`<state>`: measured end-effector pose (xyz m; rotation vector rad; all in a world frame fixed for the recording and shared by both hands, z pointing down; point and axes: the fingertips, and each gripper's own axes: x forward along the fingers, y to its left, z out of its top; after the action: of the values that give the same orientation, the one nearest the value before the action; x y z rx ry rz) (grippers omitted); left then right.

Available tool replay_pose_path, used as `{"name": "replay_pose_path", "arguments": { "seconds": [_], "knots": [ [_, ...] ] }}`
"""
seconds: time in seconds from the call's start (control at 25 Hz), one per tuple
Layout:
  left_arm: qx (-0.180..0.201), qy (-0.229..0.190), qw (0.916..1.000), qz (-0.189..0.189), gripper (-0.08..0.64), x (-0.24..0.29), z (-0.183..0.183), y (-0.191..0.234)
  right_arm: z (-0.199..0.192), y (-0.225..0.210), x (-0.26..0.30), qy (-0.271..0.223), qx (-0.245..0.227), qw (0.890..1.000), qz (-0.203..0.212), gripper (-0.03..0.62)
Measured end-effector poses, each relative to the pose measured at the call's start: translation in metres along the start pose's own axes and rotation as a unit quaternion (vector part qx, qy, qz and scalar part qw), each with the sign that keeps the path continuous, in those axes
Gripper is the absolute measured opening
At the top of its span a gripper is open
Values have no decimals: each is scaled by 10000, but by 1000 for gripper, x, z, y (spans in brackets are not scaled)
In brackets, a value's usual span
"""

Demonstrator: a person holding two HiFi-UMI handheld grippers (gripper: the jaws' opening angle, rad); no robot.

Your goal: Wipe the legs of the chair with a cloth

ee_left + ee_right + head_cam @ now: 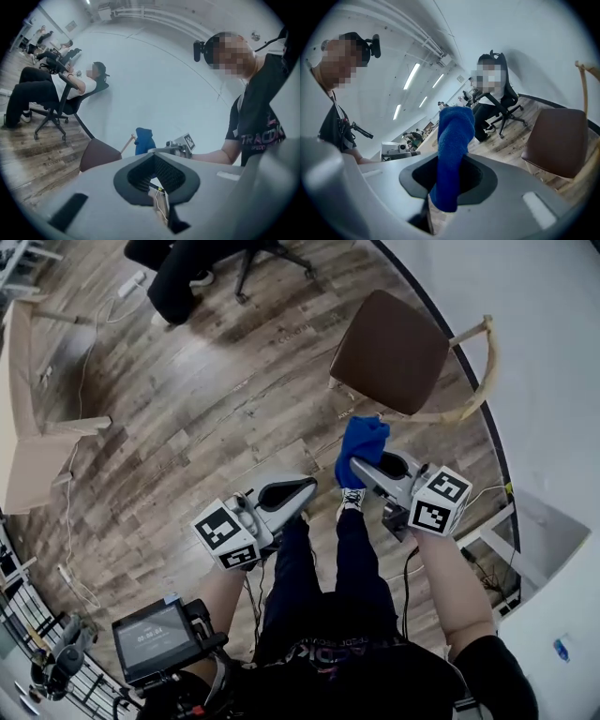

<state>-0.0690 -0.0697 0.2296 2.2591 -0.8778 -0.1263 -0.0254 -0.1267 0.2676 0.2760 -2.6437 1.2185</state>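
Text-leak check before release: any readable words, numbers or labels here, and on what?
"TRACK", rest cut off: chest print on the black T-shirt, left gripper view.
Smaller line under it: blurred, unreadable.
Digits on the small black screen device, head view: too small to read.

Left claw [307, 486] and right claw [358, 465]: pale grey moulded shells with black ribbed pads lining the jaws. At the rear of each, a white cube [226, 536] with black square markers. Black short-sleeved T-shirt [258, 117] with pale lettering across the chest; dark navy trousers [359, 559]; white-and-black sneaker [352, 501]. Black camera [200, 50] worn on the head. Thin black cable [405, 596] beside the right forearm. Black screen unit [155, 636] with lit display.
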Motion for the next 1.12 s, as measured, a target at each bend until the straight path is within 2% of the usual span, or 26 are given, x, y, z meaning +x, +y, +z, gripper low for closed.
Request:
{"name": "replay_pose_path", "arguments": {
  "seconds": [0.24,0.4,0.52,0.72,0.92,1.12],
  "knots": [
    [9,-187,9995,261,-2,23,-34,40,-29,-51,23,302,107,9993,178,97],
    [35,-139,9992,386,-2,39,-61,83,-41,-105,51,307,176,9992,165,97],
    [-12,-51,9996,279,-2,44,-89,105,-64,-140,72,380,246,9989,98,97],
    [355,83,9993,90,-2,49,-129,153,-96,-198,113,404,197,9990,-80,97],
    [236,-99,9993,-259,-2,53,-174,197,-136,-266,147,177,461,9975,-508,97],
    [408,-73,9981,-465,-2,59,-228,242,-157,-330,173,77,-18,9963,-855,95]
  ]
}}
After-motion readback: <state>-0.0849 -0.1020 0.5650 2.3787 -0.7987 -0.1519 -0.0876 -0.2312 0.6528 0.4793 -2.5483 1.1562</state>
